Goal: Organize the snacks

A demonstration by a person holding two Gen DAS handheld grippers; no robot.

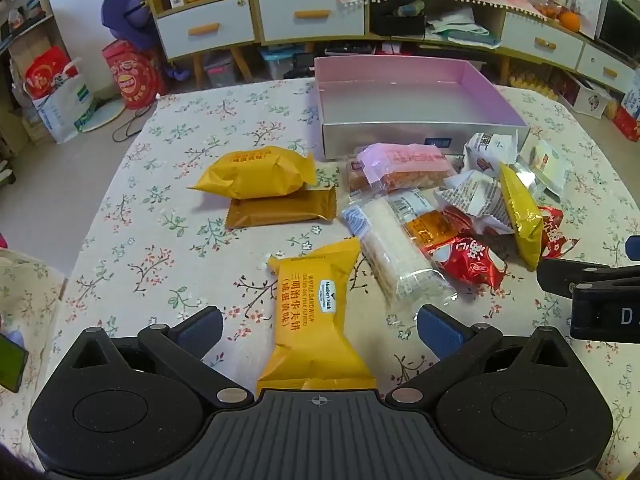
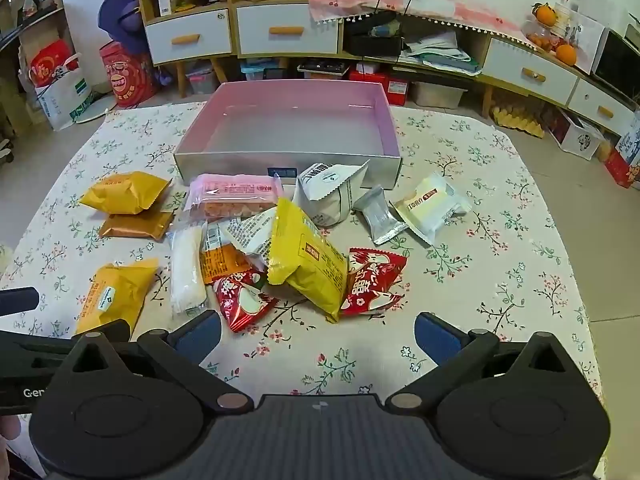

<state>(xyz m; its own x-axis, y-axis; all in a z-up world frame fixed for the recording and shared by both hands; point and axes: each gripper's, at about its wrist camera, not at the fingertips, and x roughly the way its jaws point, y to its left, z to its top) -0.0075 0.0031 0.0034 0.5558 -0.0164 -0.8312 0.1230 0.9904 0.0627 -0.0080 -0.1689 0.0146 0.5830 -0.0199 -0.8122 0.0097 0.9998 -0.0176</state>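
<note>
Here, at the bottom of the left wrist view, the left gripper (image 1: 320,328) has its jaws spread wide, and the near end of a yellow waffle sandwich pack (image 1: 316,312) lies on the flowered tablecloth (image 1: 140,240) between the blue pads without either pad touching it. In the right wrist view, the right gripper (image 2: 318,332) also stands spread wide at the bottom of the frame, with only bare cloth between its pads. Just above it, in the middle of that frame, lies the heap of snacks: two red packets (image 2: 372,280), a big yellow bag (image 2: 308,260) leaning across them, and a long white rice-cracker pack (image 2: 186,268) to their left. Higher in the frame, a pink-wrapped bar (image 2: 236,196) and a white packet (image 2: 328,192) lie just in front of the box, while a silver sachet (image 2: 378,216) and a cream packet (image 2: 432,204) sit right of centre. At the left of the frame, another yellow pack (image 2: 124,192) rests on a flat brown packet (image 2: 136,226). Beyond them all, in the upper middle, stands the open box (image 2: 288,164), silver outside, pink inside, with nothing in it. Farther off, along the top of the frame, cabinets with white drawers (image 2: 286,32) line the wall.
</note>
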